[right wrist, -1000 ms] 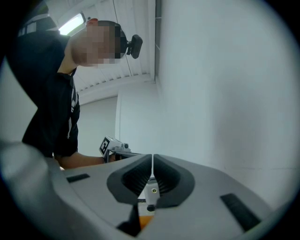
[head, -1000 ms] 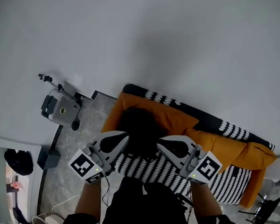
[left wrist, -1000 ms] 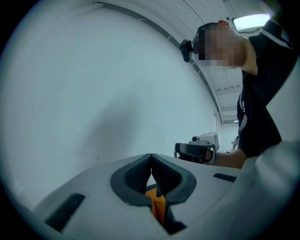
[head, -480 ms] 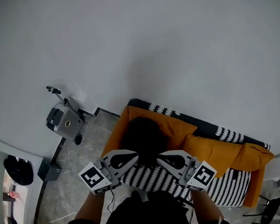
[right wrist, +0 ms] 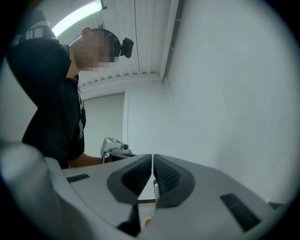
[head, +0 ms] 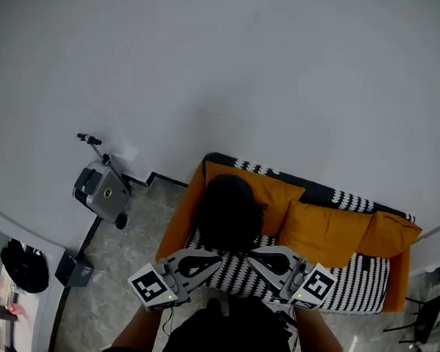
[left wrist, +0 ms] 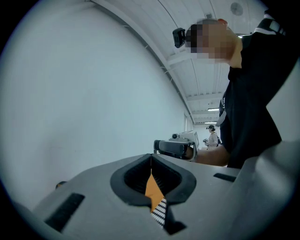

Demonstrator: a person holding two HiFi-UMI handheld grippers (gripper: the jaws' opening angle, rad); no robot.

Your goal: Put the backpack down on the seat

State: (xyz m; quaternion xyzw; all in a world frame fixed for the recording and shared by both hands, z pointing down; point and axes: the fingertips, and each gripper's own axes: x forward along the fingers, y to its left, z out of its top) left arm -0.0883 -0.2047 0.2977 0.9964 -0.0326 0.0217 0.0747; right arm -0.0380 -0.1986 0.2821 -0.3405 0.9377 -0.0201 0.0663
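Black fabric backpack (head: 230, 211) sat at the left end of the black-and-white patterned sofa seat (head: 347, 280), leaning against an orange cushion (head: 282, 198). Left gripper (head: 218, 260) and right gripper (head: 251, 257), both closed and empty, hovered by the seat's front edge.

No words, brand names or numbers can be read anywhere. The only printed signs are coded patterns without letters: a black-and-white square marker (head: 154, 287) on the left gripper (head: 216, 260), at 7 o'clock in the head view, and a second marker (head: 317, 283) on the right gripper (head: 252, 258), at 5 o'clock.
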